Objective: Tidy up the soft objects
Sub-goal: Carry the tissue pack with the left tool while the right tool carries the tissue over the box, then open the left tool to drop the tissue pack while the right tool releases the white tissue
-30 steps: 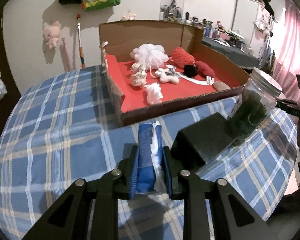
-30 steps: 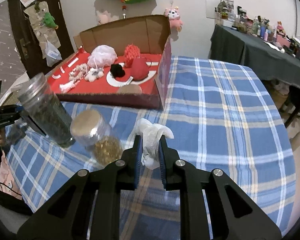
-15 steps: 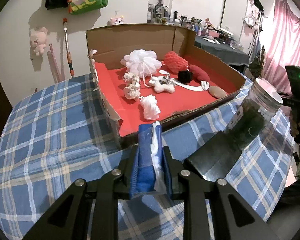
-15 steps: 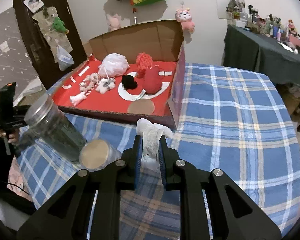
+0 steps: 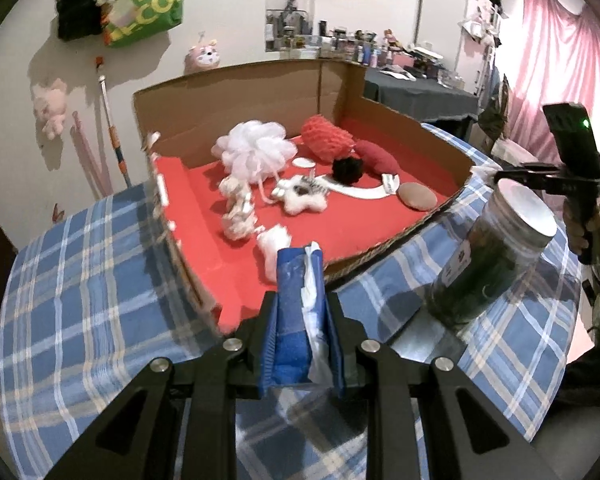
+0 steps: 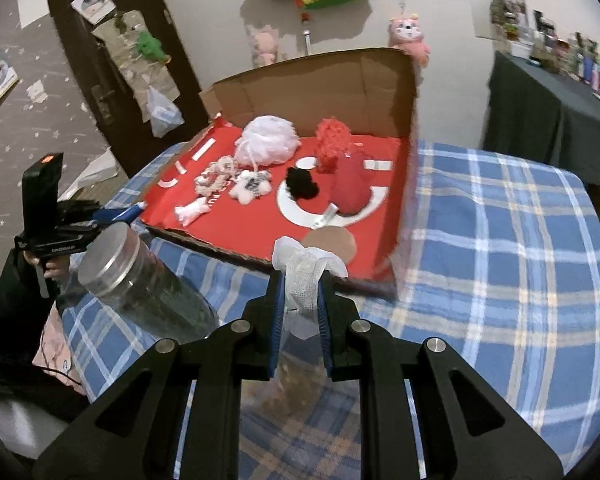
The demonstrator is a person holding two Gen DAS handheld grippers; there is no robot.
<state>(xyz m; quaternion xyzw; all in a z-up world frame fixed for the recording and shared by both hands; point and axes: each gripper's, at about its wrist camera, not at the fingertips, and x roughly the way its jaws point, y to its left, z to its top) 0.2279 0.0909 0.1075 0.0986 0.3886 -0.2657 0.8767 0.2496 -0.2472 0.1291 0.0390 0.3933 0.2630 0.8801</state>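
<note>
My left gripper (image 5: 300, 312) is shut on a folded blue cloth (image 5: 290, 320) with a white strip, held just before the near rim of the cardboard box (image 5: 236, 92). My right gripper (image 6: 300, 300) is shut on a white mesh cloth (image 6: 306, 272), held above the table close to the box's front edge (image 6: 228, 254). The red-lined box holds a white pouf (image 5: 254, 150) (image 6: 268, 140), red knitted pieces (image 5: 328, 142) (image 6: 332, 136), a black pompom (image 5: 347, 170) (image 6: 300, 184), a white star toy (image 5: 302, 196) and small white pieces.
A dark-filled glass jar with a metal lid (image 5: 488, 264) (image 6: 148, 284) stands on the blue plaid tablecloth (image 5: 80, 280) near the box. A round tan pad (image 5: 416, 196) lies in the box corner. A second jar lies below my right gripper (image 6: 284, 376).
Both grippers have moved forward toward the box with their cloths still held. The box now looks closer and larger in both views.
</note>
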